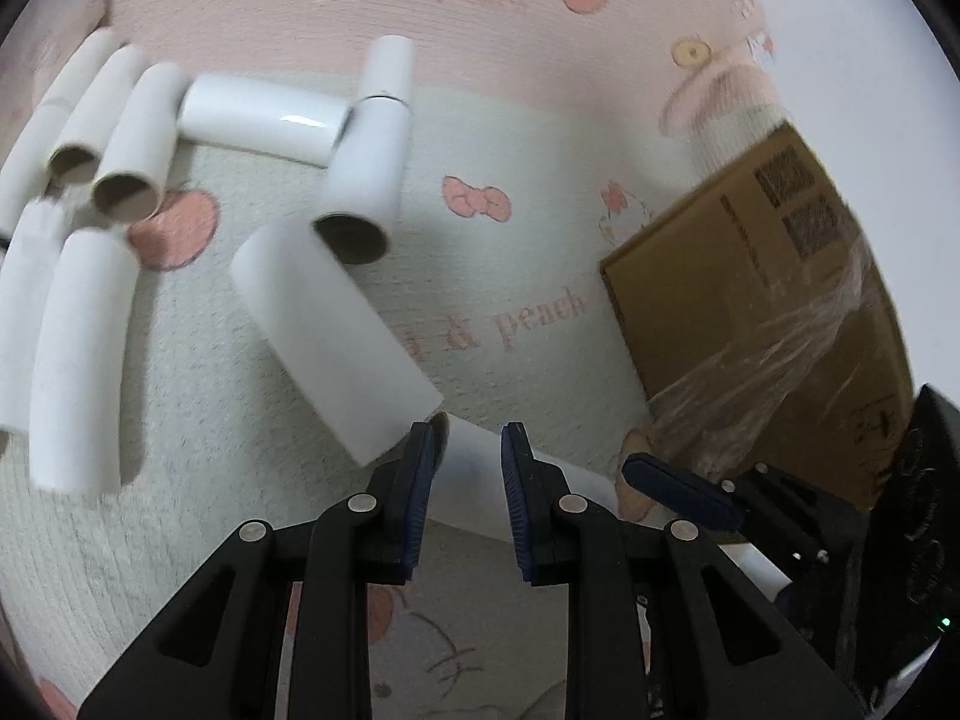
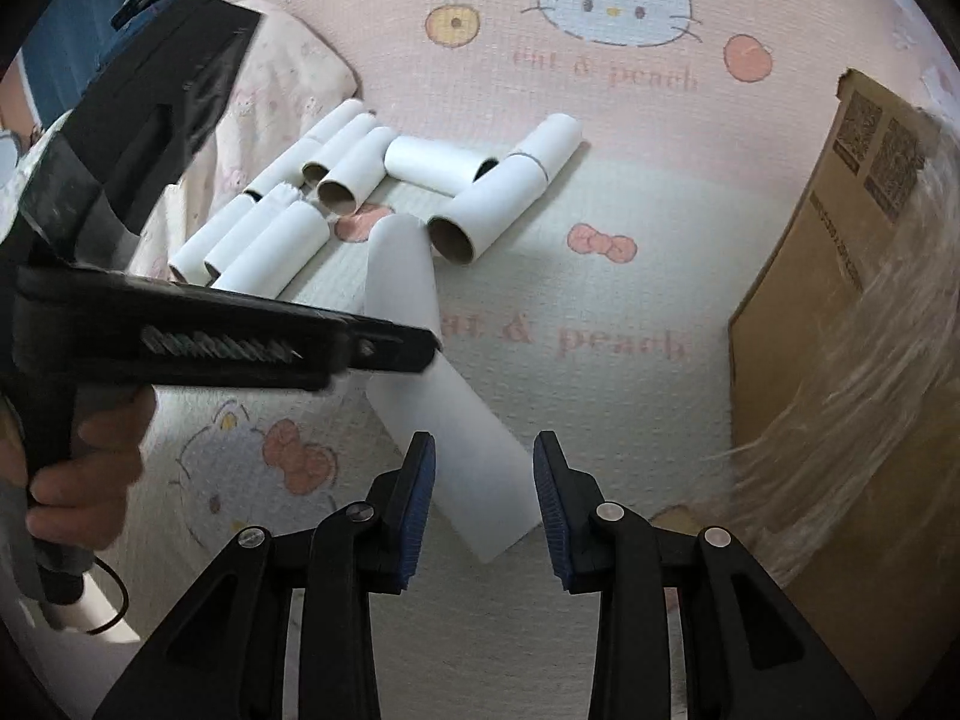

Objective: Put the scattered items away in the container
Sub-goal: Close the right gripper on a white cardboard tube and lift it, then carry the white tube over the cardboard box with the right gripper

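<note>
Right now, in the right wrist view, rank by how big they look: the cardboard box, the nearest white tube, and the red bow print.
1. cardboard box
2. nearest white tube, though closeness to the camera inflates it
3. red bow print

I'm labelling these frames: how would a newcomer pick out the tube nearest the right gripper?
Start at the cardboard box on the right of the blanket. Beside it, one white tube lies apart from the cluster of tubes, between the right gripper's open fingers.
</note>
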{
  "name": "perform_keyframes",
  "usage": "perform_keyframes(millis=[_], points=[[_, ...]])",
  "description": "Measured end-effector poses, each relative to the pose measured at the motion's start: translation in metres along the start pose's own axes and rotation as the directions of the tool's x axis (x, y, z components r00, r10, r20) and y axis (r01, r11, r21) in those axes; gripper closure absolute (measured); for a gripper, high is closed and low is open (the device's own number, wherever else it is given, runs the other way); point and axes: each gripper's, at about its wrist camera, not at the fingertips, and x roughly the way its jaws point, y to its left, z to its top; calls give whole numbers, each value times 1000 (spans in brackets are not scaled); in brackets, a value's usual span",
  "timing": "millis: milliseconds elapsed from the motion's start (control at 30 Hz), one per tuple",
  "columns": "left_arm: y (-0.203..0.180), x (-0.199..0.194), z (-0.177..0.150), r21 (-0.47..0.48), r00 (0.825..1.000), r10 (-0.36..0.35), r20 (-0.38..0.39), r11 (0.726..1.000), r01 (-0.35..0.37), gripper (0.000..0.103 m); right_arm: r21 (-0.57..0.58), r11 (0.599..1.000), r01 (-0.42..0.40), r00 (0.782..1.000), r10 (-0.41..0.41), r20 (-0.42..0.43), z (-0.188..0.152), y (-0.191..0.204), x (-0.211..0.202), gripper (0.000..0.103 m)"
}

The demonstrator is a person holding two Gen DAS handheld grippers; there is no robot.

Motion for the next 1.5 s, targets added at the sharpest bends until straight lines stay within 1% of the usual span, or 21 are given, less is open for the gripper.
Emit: perform_keyframes(millis=[33,67,100,167,333,400,467,567,633,700,800,867,1000,1133,1167,1200,1233,1333,1500], points=[[4,-2,-2,-18,1000,-2,-3,1000,2,74,-10,1000,-4,1000,4,-21,0,0,2,62],[7,-3,-4,-40,1000,-5,-5,999,5,72,-26,1000,-9,999,8,-35,-1,1,3,55],[11,-4,-8,-66,1000,-12,-5,998,12,70,-47,999,-12,999,10,-46,-2,2,5,52],[17,-5,-17,-122,1000,-28,0,992,28,67,-92,996,-13,998,8,-62,-4,5,7,51],[25,-2,-23,-176,999,-48,-12,983,45,65,-162,987,-11,992,-10,-124,-10,12,22,51],[27,0,-23,-190,998,-65,-17,980,61,63,-184,983,7,992,-30,-126,-11,14,26,51],[25,4,-24,-188,997,-76,-31,980,69,63,-186,982,9,990,-34,-133,-10,13,28,51],[19,11,-25,-177,995,-90,-50,981,79,62,-146,989,-16,990,-5,-140,-6,8,30,51],[17,18,-25,-188,993,-106,-56,978,93,62,-111,993,-41,989,25,-148,-3,5,31,51],[18,20,-24,-212,992,-118,-35,971,108,62,-70,995,-71,985,59,-164,-1,0,34,51],[19,23,-20,-233,991,-130,-24,965,121,62,8,993,-115,975,115,-192,1,-8,42,51],[21,26,-17,-251,990,-137,-18,959,129,62,39,990,-133,971,138,-195,2,-10,45,52],[23,31,-14,-281,987,-159,-7,948,151,62,24,992,-120,974,123,-192,7,-5,49,52],[23,35,-10,-287,986,-163,15,944,161,62,26,992,-122,973,125,-193,11,-1,54,52],[22,35,-9,-288,986,-164,17,944,162,62,36,991,-129,971,134,-197,11,-2,55,53],[22,37,-7,-289,986,-164,14,944,161,62,47,989,-140,968,147,-204,12,-2,57,60],[21,37,-6,-289,986,-164,14,944,161,62,58,988,-146,965,155,-211,12,-3,59,59],[20,35,-4,-293,985,-172,20,941,170,62,79,987,-138,967,151,-204,15,-5,57,60],[15,24,0,-281,982,-184,45,941,190,62,70,989,-134,973,144,-180,21,-4,45,60]])
